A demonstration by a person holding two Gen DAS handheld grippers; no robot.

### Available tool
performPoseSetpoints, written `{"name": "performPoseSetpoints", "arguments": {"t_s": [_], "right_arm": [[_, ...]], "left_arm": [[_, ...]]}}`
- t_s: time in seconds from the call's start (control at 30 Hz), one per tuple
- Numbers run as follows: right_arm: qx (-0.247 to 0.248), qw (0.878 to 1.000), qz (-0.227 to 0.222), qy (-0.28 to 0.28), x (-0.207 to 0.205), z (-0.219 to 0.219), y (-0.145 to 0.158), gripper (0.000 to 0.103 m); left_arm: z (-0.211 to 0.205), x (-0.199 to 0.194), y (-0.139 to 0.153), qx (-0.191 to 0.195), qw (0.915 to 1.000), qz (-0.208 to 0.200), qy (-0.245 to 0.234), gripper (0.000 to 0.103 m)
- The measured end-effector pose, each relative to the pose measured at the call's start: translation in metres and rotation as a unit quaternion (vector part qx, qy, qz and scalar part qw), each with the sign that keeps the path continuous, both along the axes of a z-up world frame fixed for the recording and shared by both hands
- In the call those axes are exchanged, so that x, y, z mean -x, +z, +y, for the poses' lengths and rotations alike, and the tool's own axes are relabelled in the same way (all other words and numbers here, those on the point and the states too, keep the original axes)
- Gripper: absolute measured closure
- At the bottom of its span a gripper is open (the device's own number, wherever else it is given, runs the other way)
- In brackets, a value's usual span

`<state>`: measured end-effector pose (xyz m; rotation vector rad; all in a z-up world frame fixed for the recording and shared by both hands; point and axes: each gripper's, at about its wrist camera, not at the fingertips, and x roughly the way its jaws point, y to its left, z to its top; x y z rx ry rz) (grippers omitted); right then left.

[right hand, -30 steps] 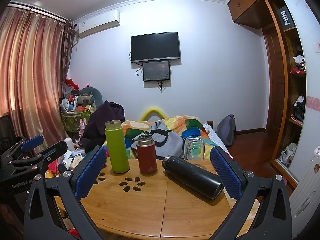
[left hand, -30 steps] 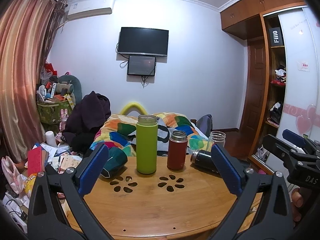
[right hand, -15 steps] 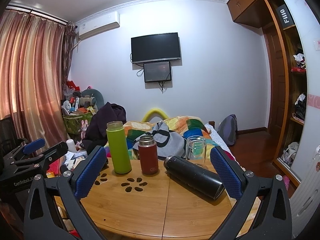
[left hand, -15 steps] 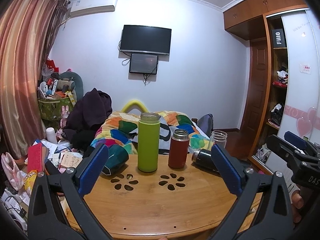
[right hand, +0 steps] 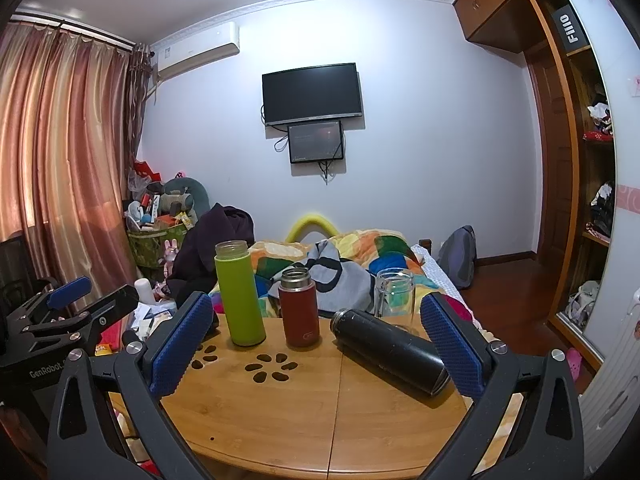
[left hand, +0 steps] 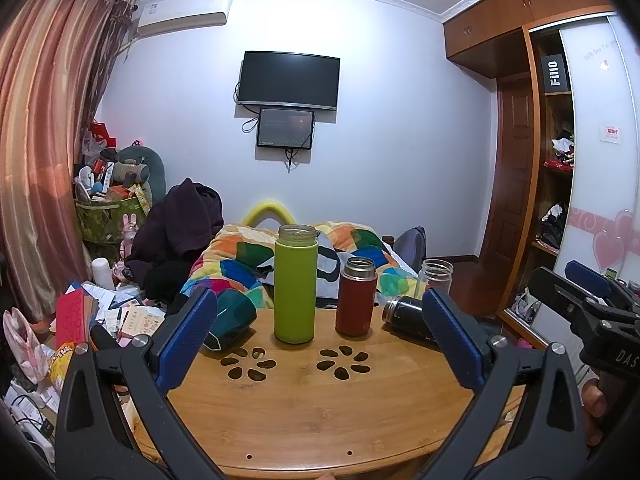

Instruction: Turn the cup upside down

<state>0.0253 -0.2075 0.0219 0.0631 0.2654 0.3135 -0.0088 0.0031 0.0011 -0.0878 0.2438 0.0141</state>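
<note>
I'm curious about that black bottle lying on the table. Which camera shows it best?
The right wrist view: the black bottle lies in nearly full length on the table. The left wrist view shows only its mouth end, the rest behind a blue finger.

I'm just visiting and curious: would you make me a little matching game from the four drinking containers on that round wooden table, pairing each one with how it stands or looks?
Things:
1. green bottle
2. red flask
3. black flask
4. glass jar

States:
A. lying on its side
B. clear, upright, at the far edge
C. tallest, upright
D. short, upright, steel neck

Pairs: 1-C, 2-D, 3-A, 4-B
</note>
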Motion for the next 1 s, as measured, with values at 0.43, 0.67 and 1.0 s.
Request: {"name": "performPoseSetpoints", "arguments": {"t_s": [0.43, 0.67, 1.0], "right_arm": [[-0.002, 1.0, 0.001, 0.001, -0.001, 0.001, -0.0001, 0.0], [-0.002, 1.0, 0.0, 0.002, -0.002, 0.0027, -0.0014, 0.0], [-0.002, 1.0, 0.004, 0.002, -0.0064, 0.0048, -0.008, 0.0]], "left_arm": [[-0.0009, -0.0019, -0.001, -0.001, 1.0, 0.002, 0.0, 0.0], [-0.0009, -0.0016, -0.0014, -0.001, 1.0, 0.002, 0.0, 0.0], [0.0013, -0.007, -0.0052, -0.001, 1.0, 0.007, -0.001, 0.0]]}}
